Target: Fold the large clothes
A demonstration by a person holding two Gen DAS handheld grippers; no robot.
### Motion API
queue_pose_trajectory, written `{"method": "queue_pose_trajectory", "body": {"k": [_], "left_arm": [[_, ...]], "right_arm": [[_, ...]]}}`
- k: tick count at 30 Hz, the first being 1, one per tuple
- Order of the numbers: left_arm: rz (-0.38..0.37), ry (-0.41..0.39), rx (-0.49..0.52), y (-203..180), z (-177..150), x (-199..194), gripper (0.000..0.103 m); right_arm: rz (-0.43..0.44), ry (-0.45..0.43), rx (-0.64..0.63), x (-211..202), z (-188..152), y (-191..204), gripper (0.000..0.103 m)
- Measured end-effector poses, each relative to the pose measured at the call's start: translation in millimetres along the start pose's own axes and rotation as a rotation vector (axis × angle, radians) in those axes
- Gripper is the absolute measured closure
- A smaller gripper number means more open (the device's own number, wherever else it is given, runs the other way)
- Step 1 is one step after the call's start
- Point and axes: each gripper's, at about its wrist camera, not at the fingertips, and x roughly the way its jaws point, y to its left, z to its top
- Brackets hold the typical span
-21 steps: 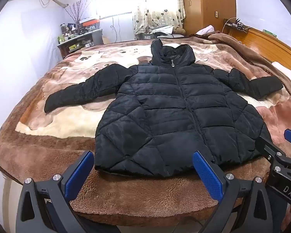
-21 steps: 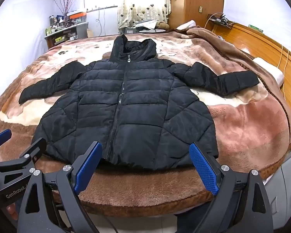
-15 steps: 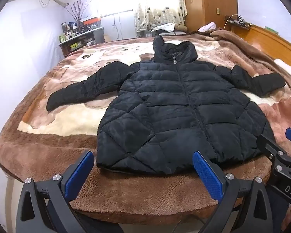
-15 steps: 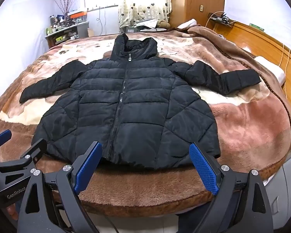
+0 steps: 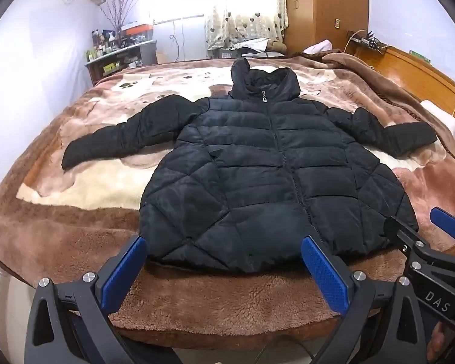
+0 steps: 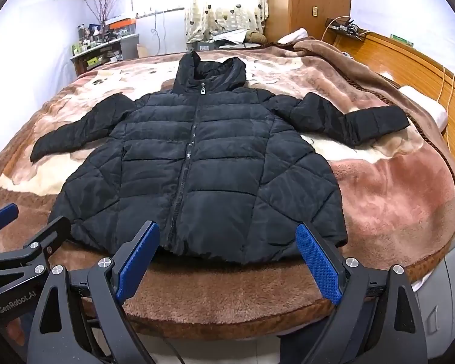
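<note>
A black quilted hooded jacket (image 5: 267, 176) lies flat, front up and zipped, on a brown blanket, both sleeves spread outward; it also shows in the right wrist view (image 6: 197, 170). My left gripper (image 5: 224, 270) is open and empty, hovering at the bed's near edge just short of the jacket's hem. My right gripper (image 6: 227, 261) is open and empty, also just short of the hem. Each gripper shows at the edge of the other's view: the right one (image 5: 421, 230) and the left one (image 6: 27, 221).
The bed's brown fleece blanket (image 5: 75, 227) has a bunched fold at the far right (image 6: 333, 57). A wooden headboard (image 6: 415, 60) runs along the right. A cluttered desk (image 5: 121, 57) and a curtained window stand beyond the bed. A white pillow (image 6: 427, 106) lies by the headboard.
Both grippers have drawn slightly back and up from the bed, so the jacket sits a little farther away in both views. The jacket has not moved.
</note>
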Motion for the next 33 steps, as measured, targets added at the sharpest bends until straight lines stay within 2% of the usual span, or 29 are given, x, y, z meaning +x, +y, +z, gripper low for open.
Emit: {"method": "queue_pose_trajectory", "body": {"k": [33], "left_arm": [[0.017, 0.014, -0.001, 0.4, -0.1, -0.7, 0.0]], "right_arm": [[0.01, -0.003, 0.006, -1.0, 0.9, -1.0, 0.012]]}}
